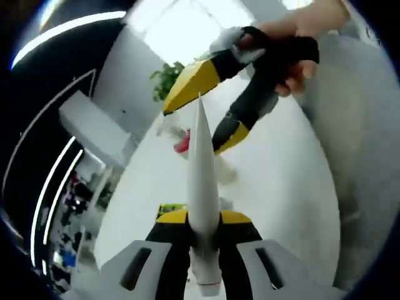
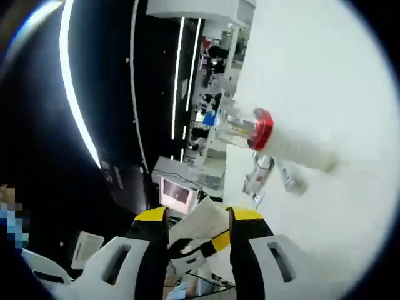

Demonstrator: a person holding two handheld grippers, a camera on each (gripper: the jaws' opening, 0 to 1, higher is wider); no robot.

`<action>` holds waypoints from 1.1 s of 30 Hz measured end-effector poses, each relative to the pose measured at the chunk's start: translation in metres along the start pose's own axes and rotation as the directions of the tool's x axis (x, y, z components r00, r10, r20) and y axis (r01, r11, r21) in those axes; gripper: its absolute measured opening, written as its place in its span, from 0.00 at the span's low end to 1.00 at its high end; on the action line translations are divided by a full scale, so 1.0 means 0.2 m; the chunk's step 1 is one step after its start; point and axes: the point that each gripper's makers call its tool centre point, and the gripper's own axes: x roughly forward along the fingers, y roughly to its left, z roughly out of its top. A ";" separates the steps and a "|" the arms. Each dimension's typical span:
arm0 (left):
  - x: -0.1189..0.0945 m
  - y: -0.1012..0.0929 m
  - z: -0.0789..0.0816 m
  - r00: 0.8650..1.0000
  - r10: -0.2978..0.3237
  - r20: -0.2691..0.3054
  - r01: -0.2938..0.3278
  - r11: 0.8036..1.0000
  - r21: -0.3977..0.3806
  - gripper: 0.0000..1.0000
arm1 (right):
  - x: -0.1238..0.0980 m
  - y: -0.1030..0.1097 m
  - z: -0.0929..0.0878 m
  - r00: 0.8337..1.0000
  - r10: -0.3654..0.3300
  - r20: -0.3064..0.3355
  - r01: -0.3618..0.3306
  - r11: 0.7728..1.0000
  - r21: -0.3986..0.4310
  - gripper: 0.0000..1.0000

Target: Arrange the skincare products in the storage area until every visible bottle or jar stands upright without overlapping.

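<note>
Both views are bright and soft with motion blur. In the left gripper view, glare from a far window (image 1: 181, 25) washes out the white surface (image 1: 281, 187). In the right gripper view, light strips (image 2: 75, 94) streak a dark left side; the surface (image 2: 337, 81) is overexposed. Edges bend strongly.

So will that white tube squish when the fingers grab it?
Probably a bit: the white tube tapers to a thin flat end, like soft squeeze tubes do. Its skin looks smooth, so it might slip from the left gripper.
</note>
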 end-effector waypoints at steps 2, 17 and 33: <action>0.01 -0.01 0.01 1.000 -0.016 0.018 0.017 0.998 -0.068 0.10 | 0.00 0.02 0.00 1.000 -0.006 -0.027 0.003 0.997 -0.082 0.39; 0.02 -0.07 -0.03 0.988 -0.086 0.129 0.133 0.896 -0.423 0.10 | 0.00 0.07 0.03 0.943 -0.154 -0.295 -0.074 0.767 -0.638 0.40; 0.02 -0.26 0.12 0.913 -0.306 0.269 0.397 0.819 -0.415 0.10 | -0.03 0.04 -0.07 0.711 -0.344 -0.613 -0.439 0.465 -0.769 0.34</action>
